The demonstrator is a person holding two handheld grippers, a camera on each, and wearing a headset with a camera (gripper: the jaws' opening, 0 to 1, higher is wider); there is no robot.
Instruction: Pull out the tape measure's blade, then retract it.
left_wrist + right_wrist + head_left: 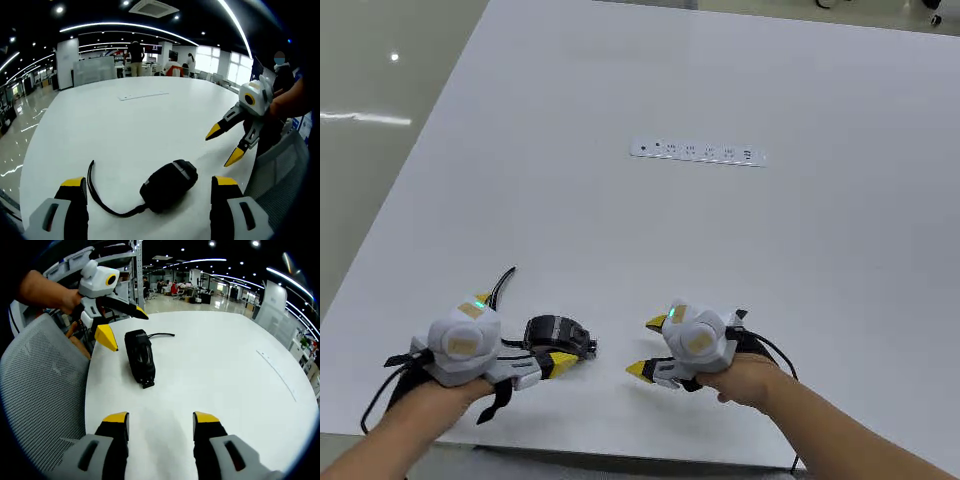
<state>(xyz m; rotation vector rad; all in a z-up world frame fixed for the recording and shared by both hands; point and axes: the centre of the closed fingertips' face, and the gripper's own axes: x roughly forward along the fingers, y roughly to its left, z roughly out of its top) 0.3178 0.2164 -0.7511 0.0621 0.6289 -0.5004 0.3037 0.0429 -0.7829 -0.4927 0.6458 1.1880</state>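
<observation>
A black tape measure (pixel 558 335) lies on the white table (pixel 720 240), its black wrist strap (pixel 501 284) trailing off to the left. My left gripper (pixel 520 332) is open, its jaws either side of the case without closing on it. In the left gripper view the tape measure (pixel 169 185) rests just ahead, between the yellow-tipped fingers (pixel 75 183). My right gripper (pixel 645 346) is open a short way to the right, pointing at the case, nothing in it. In the right gripper view the tape measure (pixel 140 356) lies beyond my right gripper (pixel 160 417). No blade shows outside the case.
A flat white strip (pixel 698 152) lies on the table further back, right of centre. The table's near edge (pixel 620 452) runs just behind both hands. A grey mesh chair back (pixel 40 390) stands by that edge. People stand far off in the room.
</observation>
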